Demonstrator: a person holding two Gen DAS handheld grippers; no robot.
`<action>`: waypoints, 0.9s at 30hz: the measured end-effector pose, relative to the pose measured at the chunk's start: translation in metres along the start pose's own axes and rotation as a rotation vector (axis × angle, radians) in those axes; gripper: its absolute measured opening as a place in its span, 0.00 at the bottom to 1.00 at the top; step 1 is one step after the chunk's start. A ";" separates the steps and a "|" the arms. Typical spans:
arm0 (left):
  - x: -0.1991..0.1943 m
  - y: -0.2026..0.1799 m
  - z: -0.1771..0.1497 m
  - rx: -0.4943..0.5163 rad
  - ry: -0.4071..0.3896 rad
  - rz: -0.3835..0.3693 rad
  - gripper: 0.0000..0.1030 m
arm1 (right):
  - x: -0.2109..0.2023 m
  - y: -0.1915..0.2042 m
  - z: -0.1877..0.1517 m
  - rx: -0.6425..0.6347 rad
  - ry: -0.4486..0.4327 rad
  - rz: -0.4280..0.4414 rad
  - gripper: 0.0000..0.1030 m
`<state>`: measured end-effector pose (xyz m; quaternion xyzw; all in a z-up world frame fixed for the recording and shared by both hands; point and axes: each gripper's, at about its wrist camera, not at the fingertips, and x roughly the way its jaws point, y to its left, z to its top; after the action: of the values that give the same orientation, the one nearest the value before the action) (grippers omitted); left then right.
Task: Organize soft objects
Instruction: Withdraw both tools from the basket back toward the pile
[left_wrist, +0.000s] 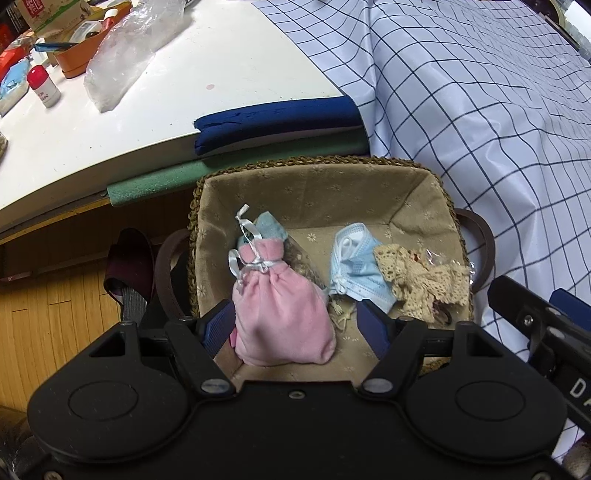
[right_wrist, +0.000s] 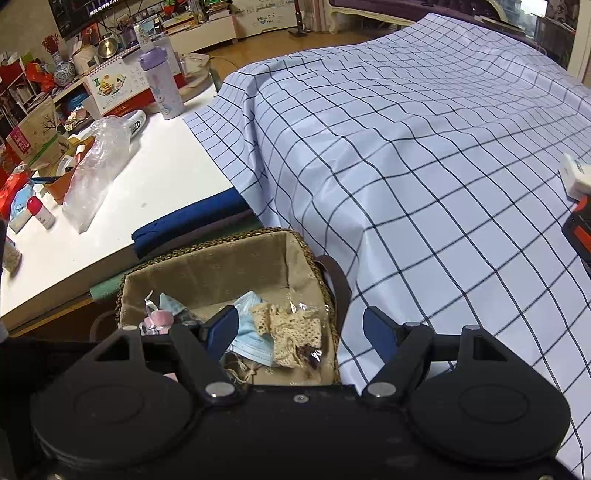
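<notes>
A woven basket (left_wrist: 317, 160) with a beige lining holds the soft things. A pink velvet pouch (left_wrist: 280, 306) tied with white ribbon lies on its floor between the fingers of my left gripper (left_wrist: 295, 326). The jaws are open: the right finger stands clear of the pouch. A light blue face mask (left_wrist: 358, 273) and a cream lace piece (left_wrist: 424, 284) in clear wrap lie to the right. My right gripper (right_wrist: 301, 330) hangs open above the mask (right_wrist: 251, 332) and lace (right_wrist: 291, 328), holding nothing. Its right finger is outside the basket rim (right_wrist: 207, 245).
The basket sits against a white table (left_wrist: 184, 92) edged with blue padding (left_wrist: 277, 125) and green padding (left_wrist: 159, 181). A checked cloth (right_wrist: 424, 166) covers the surface to the right. A clear plastic bag (right_wrist: 96, 166), a purple bottle (right_wrist: 162, 85) and clutter stand at the back left.
</notes>
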<state>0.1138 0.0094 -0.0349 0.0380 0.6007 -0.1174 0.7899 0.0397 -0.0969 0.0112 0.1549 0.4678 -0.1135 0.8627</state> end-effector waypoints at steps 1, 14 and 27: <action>-0.001 -0.001 -0.002 0.001 0.000 -0.001 0.66 | -0.001 -0.002 -0.001 0.003 -0.001 0.000 0.72; -0.019 -0.006 -0.023 0.019 -0.012 0.006 0.66 | -0.030 -0.022 -0.022 0.041 -0.025 -0.008 0.72; -0.065 -0.027 -0.054 0.093 -0.069 -0.010 0.67 | -0.085 -0.044 -0.054 0.081 -0.069 -0.030 0.72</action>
<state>0.0402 0.0034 0.0149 0.0675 0.5671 -0.1504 0.8070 -0.0621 -0.1131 0.0479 0.1787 0.4349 -0.1508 0.8696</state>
